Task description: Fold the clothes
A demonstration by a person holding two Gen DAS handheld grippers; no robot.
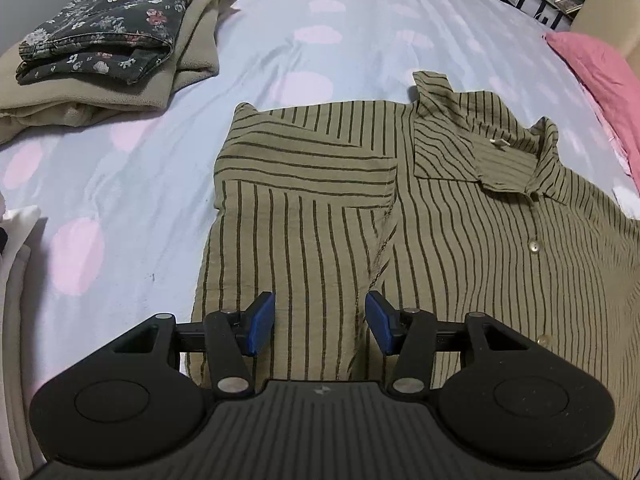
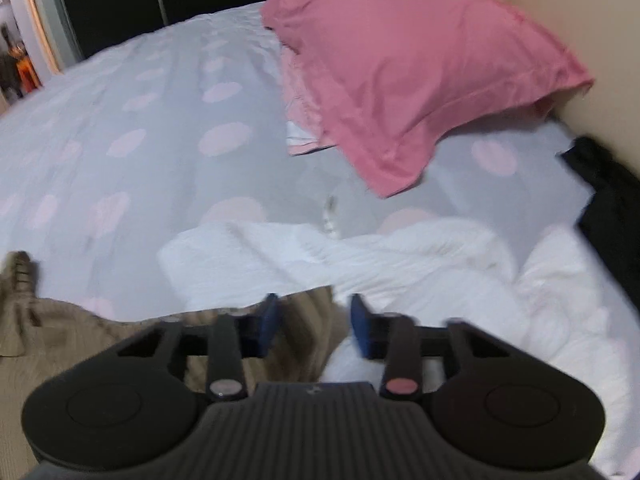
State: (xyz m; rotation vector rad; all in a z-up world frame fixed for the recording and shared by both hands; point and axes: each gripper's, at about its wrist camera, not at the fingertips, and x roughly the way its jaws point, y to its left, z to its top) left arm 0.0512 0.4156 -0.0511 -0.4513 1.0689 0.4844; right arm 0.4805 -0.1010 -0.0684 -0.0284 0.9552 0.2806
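Observation:
An olive shirt with dark stripes lies face up on the bed, collar toward the far right, its left sleeve folded across the chest. My left gripper hovers open over the shirt's lower left part, blue pads apart with nothing between them. In the blurred right wrist view my right gripper is open above the edge of the same olive shirt, where it meets a crumpled white garment.
A folded stack sits at far left: a dark floral garment on a beige one. White cloth lies at the left edge. A pink pillow rests against the beige headboard. Black fabric lies at right.

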